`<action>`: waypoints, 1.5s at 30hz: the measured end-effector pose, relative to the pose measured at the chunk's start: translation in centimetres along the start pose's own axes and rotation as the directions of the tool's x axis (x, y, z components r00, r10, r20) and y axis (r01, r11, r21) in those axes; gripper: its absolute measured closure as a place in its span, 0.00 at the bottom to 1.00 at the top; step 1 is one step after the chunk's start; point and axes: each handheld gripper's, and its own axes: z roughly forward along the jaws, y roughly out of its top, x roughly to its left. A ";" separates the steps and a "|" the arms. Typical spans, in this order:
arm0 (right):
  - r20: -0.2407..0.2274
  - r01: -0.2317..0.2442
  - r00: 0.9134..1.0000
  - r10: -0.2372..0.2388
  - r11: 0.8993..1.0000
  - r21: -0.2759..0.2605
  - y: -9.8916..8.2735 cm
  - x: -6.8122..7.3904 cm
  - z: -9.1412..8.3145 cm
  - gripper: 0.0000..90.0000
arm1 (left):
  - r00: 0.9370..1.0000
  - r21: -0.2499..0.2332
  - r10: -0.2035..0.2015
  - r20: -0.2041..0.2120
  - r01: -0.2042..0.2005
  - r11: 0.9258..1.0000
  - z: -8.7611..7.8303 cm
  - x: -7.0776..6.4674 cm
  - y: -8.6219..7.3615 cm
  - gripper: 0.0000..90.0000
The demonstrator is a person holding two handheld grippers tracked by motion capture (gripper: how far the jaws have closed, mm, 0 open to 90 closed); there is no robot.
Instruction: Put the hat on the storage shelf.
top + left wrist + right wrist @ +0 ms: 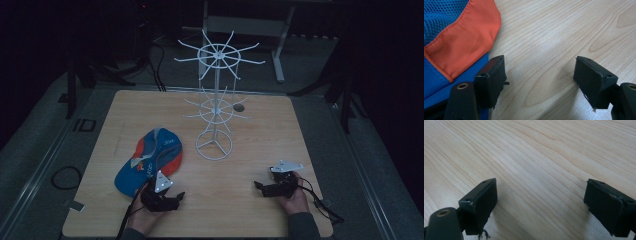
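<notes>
Left gripper (540, 80) agape beside cap (461, 32) — stand (215, 107) overhead

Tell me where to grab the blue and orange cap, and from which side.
Grip the blue and orange mesh cap at its near blue edge, coming in low from the left tool, which sits open right beside it. That edge lies thin and flat on the wooden table, so one jaw should slide under more easily than around the rounded crown.

The blue-and-orange cap (149, 161) is showing white lettering and a small logo, both too blurred for reading.
</notes>
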 end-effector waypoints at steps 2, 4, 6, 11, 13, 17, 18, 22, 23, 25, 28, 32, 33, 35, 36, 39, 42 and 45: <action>0.000 0.000 1.000 0.000 1.000 0.000 0.0 0.0 0.0 0.13 | 1.000 0.000 0.000 0.000 0.000 1.000 0.0 0.0 0.0 0.29; -0.001 0.000 1.000 0.000 1.000 0.000 0.0 0.0 0.0 0.13 | 1.000 0.000 -0.002 -0.002 0.002 1.000 0.0 0.0 0.0 0.29; 0.000 0.000 1.000 0.000 1.000 0.000 0.0 0.0 0.0 0.13 | 1.000 0.000 -0.003 -0.003 0.003 1.000 0.0 0.0 0.0 0.29; 0.001 0.001 1.000 -0.001 1.000 0.000 0.0 0.0 0.0 0.13 | 1.000 0.002 0.000 -0.001 0.000 1.000 0.1 -0.1 0.0 0.28; 0.001 0.000 1.000 0.000 1.000 0.000 0.0 0.0 0.0 0.13 | 1.000 0.005 0.001 0.000 -0.001 1.000 0.0 -0.1 0.1 0.28; -0.001 0.000 1.000 0.000 1.000 0.000 0.0 0.1 0.0 0.13 | 1.000 0.019 0.002 0.003 -0.002 1.000 -0.3 0.0 0.2 0.44; -0.001 0.000 1.000 0.000 1.000 0.000 0.0 0.1 0.0 0.13 | 1.000 0.029 0.006 0.010 -0.006 1.000 -0.4 0.0 0.4 0.49; -0.003 0.001 1.000 -0.001 1.000 0.000 0.0 0.1 -0.1 0.13 | 0.998 0.042 0.058 0.030 -0.059 0.997 -1.2 -0.1 1.0 0.58; -0.004 0.002 1.000 -0.002 1.000 0.000 0.0 0.1 -0.1 0.13 | 0.996 0.039 0.079 0.043 -0.080 0.996 -1.9 0.0 1.5 0.58; -0.004 -0.001 1.000 0.001 1.000 0.001 -0.1 0.1 -0.1 0.13 | 0.995 0.032 0.090 0.043 -0.091 0.995 -2.5 0.2 2.0 0.58; -0.003 0.000 1.000 0.000 1.000 0.000 -0.1 0.2 -0.1 0.13 | 0.995 0.014 0.083 0.046 -0.084 0.996 -3.4 0.8 2.6 0.58; -0.002 0.002 1.000 -0.002 1.000 0.001 -0.2 0.2 -0.2 0.13 | 0.997 -0.011 0.063 0.054 -0.062 0.998 -4.6 1.8 3.3 0.57; -0.002 0.001 1.000 -0.001 1.000 0.001 -0.2 0.2 -0.2 0.13 | 0.997 -0.012 0.058 0.054 -0.057 0.998 -4.8 2.0 3.5 0.57; -0.002 0.000 1.000 0.000 1.000 0.001 -0.2 0.2 -0.2 0.13 | 0.998 -0.022 0.041 0.052 -0.040 0.999 -5.4 2.6 3.8 0.58; -0.002 0.000 1.000 0.000 1.000 0.002 -0.2 0.3 -0.3 0.13 | 0.998 -0.024 0.039 0.052 -0.038 0.999 -5.6 2.9 4.0 0.58; -0.002 -0.001 1.000 0.001 1.000 0.002 -0.2 0.3 -0.3 0.13 | 0.999 -0.027 0.035 0.037 -0.034 0.999 -6.0 3.4 4.4 0.58; -0.002 -0.002 1.000 0.002 1.000 0.003 -0.2 0.3 -0.3 0.13 | 1.000 -0.026 0.003 0.025 -0.003 1.000 -6.4 4.0 5.0 0.56; -0.002 -0.003 1.000 0.003 1.000 0.003 -0.2 0.3 -0.3 0.13 | 1.000 -0.043 0.000 -0.004 -0.001 0.999 -6.8 4.4 5.6 0.53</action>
